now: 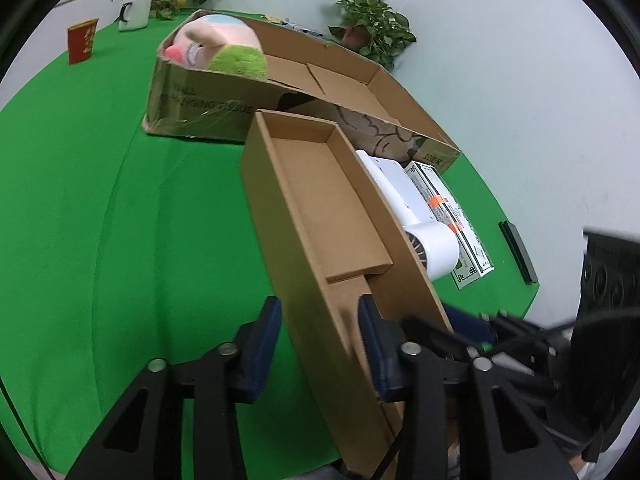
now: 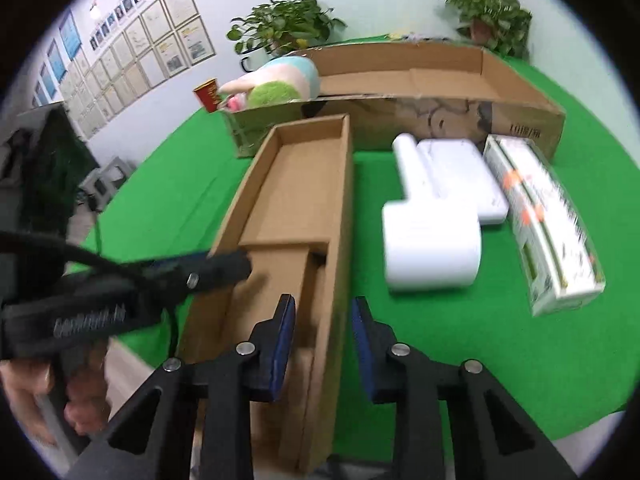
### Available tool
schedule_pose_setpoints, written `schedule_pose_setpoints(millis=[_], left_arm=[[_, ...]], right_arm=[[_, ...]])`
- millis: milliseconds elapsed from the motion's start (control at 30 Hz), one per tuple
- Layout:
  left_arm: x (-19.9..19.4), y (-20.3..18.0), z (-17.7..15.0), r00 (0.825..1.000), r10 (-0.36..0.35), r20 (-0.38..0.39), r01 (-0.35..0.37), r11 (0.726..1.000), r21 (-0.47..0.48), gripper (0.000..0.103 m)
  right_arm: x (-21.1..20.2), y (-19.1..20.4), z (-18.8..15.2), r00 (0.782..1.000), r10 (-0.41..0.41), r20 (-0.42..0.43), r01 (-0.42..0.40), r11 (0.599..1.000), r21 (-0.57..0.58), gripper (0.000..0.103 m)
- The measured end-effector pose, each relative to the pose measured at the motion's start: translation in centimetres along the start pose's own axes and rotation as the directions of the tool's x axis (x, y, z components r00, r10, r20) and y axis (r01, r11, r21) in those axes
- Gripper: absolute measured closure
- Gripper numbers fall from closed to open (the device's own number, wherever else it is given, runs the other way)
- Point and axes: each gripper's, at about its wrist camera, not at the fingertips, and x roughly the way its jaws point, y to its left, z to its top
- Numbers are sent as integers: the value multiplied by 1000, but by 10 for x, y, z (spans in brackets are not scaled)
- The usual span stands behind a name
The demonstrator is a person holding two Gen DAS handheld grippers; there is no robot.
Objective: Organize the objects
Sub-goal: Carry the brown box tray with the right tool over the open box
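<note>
Green cloth (image 1: 100, 200); both tongs (image 1: 318, 322) (image 2: 324, 320) spread astride narrow box (image 1: 320, 216) walls; certs wall (image 2: 132, 52) in right view only.

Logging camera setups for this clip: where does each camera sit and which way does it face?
Left wrist: on the left gripper, looking along the narrow box whose left wall it straddles; right gripper shows.
Right wrist: on the right gripper, straddling that box's right wall; left gripper and a hand show.
Shared: narrow box, big box, plush, white device.

Green-covered table (image 1: 100, 200); pale wall (image 1: 520, 60); framed certificates (image 2: 132, 52); potted plants (image 2: 284, 24).
</note>
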Motion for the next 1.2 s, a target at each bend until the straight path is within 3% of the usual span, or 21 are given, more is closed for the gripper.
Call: schedule_pose_setpoints(millis=[167,200,233,300,667,900,1200], left_arm=[[5,3,-1,1000,11,-8,-11,1000,-23,69],[5,4,-2,1000,3,-7,-3,1000,-29,71],[5,3,-2,1000,-2,-7,2,999,-32,72],[7,1,-3,1000,-23,-10,23,999,-27,77],[6,-4,-2,1000,-3,-11,3,999,-33,80],[-18,-25,0,998,1,64,-1,1000,7,82],[-55,-61,23,982,32,189,-51,994,97,85]], right_arm=[[14,-1,11,1000,-13,-28,13,1000,-4,78],[17,-2,9,999,-8,-37,8,1000,3,87],[16,-1,7,999,-15,-40,15,1000,5,88],[13,2,2,999,-31,-31,31,1000,5,88],[9,6,0,998,-62,-15,62,998,-2,92],[-20,7,4,994,-67,81,67,998,2,92],[-51,11,20,976,-75,205,76,997,2,92]])
